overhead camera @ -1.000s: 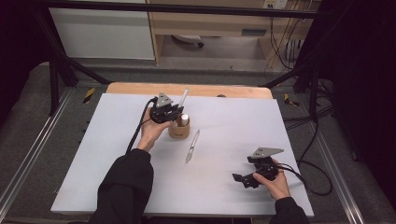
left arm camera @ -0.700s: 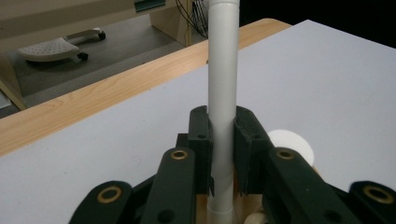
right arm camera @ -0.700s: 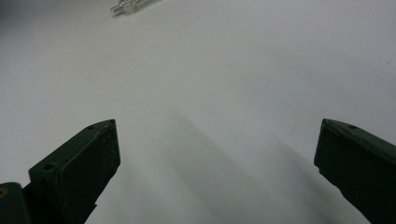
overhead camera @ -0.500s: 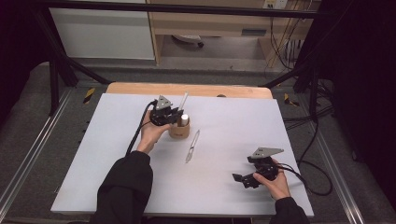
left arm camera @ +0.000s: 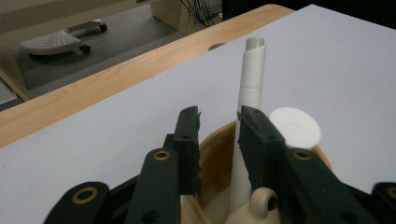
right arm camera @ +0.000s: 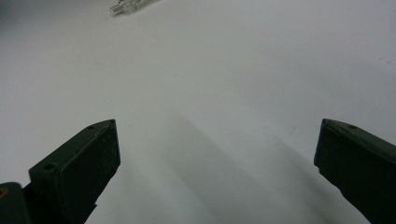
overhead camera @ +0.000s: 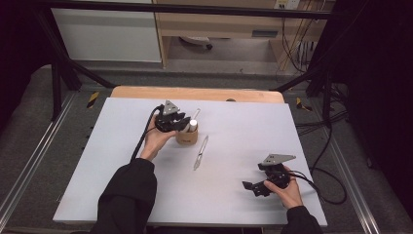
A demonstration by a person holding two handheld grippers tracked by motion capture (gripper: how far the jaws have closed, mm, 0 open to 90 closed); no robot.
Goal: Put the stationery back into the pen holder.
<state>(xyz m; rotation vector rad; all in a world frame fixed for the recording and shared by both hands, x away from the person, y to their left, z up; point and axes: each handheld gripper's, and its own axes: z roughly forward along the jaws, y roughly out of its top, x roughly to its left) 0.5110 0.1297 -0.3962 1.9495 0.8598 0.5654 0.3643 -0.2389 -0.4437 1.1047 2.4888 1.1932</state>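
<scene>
White plastic pen (left arm camera: 250, 93) stands upright in the round tan wooden cup (overhead camera: 186, 137) toward the far edge of the white desk (overhead camera: 97, 161), just left of centre. Left gripper (left arm camera: 218, 135) sits over the cup, its jaws just opened to a narrow gap; the pen seems released against the right jaw. Lifting away could snag it and tip the cup. Right gripper (right arm camera: 217, 154) rests wide open and empty near the near right corner.
</scene>
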